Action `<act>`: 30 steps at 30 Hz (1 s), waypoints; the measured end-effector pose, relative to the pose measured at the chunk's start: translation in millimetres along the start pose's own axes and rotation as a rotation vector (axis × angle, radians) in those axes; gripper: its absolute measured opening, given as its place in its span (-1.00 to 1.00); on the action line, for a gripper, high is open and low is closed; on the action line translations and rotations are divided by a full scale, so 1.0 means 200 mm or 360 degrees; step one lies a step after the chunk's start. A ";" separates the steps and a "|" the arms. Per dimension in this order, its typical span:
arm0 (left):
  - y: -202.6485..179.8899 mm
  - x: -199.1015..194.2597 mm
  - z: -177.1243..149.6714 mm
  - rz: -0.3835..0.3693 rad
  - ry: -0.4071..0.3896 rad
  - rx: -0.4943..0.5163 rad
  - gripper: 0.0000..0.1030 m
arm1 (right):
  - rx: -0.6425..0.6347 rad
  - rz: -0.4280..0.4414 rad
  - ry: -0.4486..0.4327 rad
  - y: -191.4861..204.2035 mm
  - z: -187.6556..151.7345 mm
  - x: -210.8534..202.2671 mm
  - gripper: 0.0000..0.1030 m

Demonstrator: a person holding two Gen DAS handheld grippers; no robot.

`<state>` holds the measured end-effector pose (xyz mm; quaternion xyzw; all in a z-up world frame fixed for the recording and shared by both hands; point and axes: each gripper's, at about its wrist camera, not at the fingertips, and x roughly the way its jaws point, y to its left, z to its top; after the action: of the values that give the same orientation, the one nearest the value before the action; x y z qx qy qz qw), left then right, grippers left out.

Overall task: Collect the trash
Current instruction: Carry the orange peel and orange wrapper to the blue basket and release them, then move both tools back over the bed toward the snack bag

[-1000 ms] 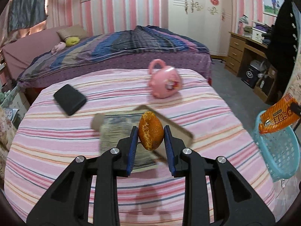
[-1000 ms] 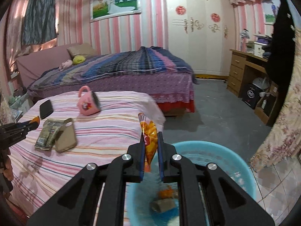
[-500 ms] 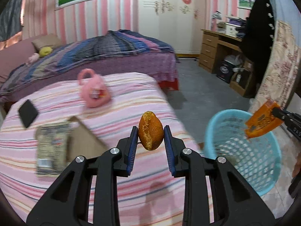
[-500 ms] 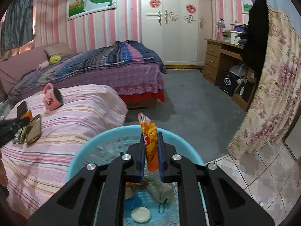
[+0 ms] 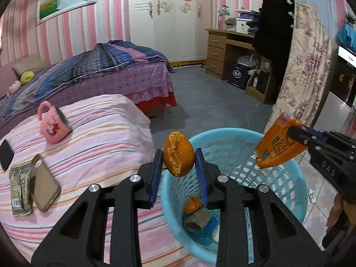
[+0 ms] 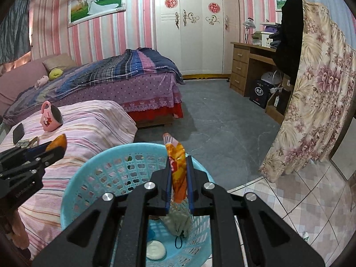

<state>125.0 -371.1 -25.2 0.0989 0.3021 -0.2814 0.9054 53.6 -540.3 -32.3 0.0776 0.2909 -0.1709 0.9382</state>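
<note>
A: The left hand-held gripper (image 5: 178, 163) is spreading its jaws; the orange peel (image 5: 178, 154) sits between them, above the near rim of the blue basket (image 5: 287, 191).

B: Then let it fall now?

A: I'd nudge it further over the opening first, so it can't bounce onto the striped bed (image 5: 106, 138).

B: And the right hand-held gripper (image 6: 179, 181)?

A: Pressed together on the orange wrapper (image 6: 176, 166), directly above the basket. Release once it hangs clear of the rim.
</note>
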 end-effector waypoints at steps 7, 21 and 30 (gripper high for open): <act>0.07 -0.03 0.03 0.0121 -0.0048 -0.0015 0.73 | -0.0001 -0.0017 0.0020 0.03 0.01 0.02 -0.77; 0.46 -0.11 -0.01 0.0346 -0.0040 -0.0181 0.89 | 0.0004 -0.0119 0.0009 0.11 0.01 0.04 0.50; 0.72 -0.25 -0.08 0.0510 -0.0041 -0.0182 0.89 | -0.0017 -0.0178 -0.0024 0.23 0.03 0.06 0.88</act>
<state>166.2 -225.5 -5.9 0.0904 0.2865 -0.1170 0.9466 84.2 -501.8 -31.8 0.0548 0.2887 -0.2221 0.9297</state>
